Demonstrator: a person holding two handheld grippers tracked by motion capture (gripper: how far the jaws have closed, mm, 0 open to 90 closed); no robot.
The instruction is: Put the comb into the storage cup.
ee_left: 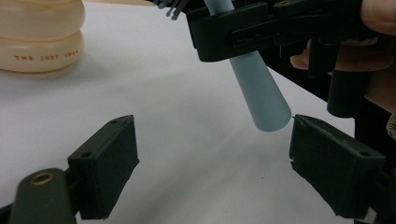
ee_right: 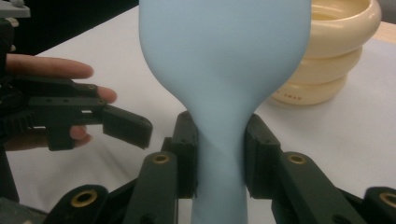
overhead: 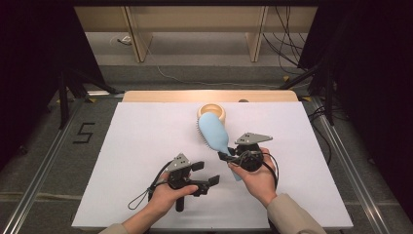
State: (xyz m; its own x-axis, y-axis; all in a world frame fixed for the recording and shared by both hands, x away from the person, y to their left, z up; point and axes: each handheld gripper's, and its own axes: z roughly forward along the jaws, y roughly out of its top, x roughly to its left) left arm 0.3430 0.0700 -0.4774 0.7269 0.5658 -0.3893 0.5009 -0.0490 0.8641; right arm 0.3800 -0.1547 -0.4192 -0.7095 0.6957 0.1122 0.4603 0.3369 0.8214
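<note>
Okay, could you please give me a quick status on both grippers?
Right gripper shut on pale blue plastic hairbrush. Left gripper open, empty. Cream ribbed bowl behind.

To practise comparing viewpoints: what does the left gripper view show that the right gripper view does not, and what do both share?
Left gripper view alone: the round free end of the blue brush handle, the brush's dark bristles, and the left gripper with its jaws open on nothing.

Right gripper view alone: the smooth back of the brush head, the cream bowl's open top, and the right gripper looking along its own jaws.

Both: the bowl, the white table, and the right gripper shut on the handle.
</note>
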